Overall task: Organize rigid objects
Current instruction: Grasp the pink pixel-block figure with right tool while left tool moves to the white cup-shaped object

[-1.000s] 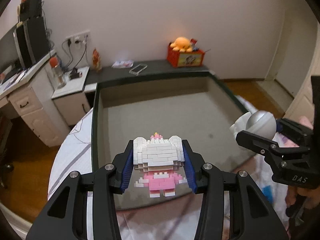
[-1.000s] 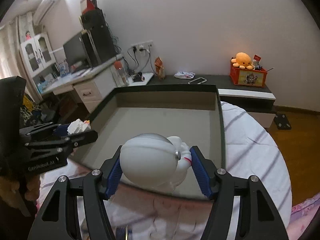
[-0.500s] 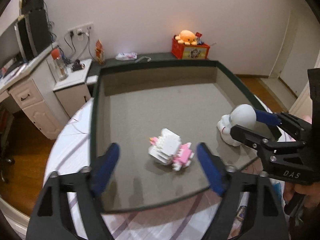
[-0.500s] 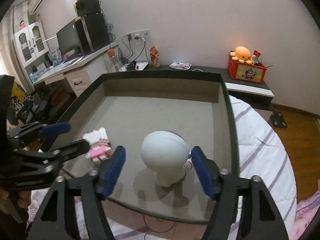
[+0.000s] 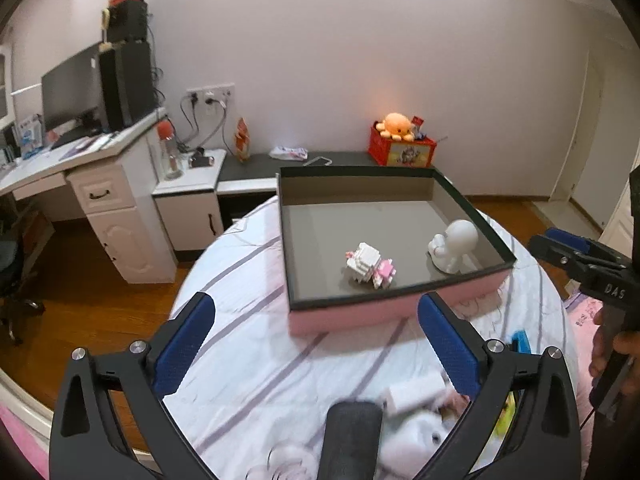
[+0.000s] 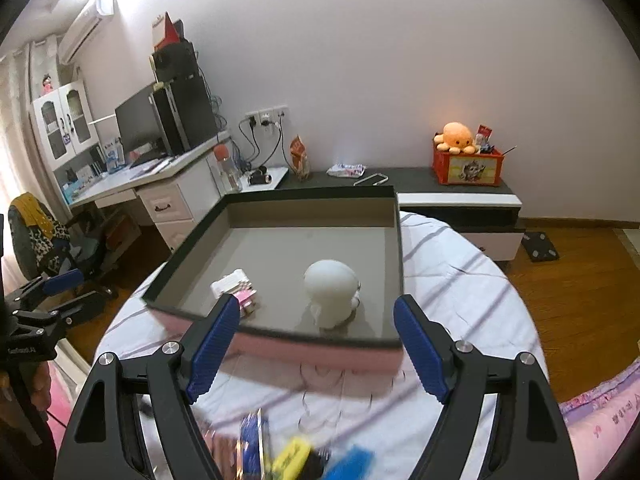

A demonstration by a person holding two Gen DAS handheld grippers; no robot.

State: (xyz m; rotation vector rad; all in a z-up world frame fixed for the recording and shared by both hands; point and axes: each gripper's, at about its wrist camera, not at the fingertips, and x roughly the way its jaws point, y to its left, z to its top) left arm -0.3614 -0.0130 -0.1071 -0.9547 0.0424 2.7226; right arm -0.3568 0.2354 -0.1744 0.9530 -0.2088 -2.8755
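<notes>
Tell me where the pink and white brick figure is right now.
In the left wrist view, the brick figure lies tipped over on the floor of the pink-sided box, near its front wall, left of the white round-headed figurine.

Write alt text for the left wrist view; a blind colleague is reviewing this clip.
A shallow pink-sided cardboard tray on a striped white bedcover holds a toppled white-and-pink brick-built figure and a white round-headed astronaut figurine. The left claw, empty and opening, hangs in front of the tray; the right claw shows at the right edge.
</notes>
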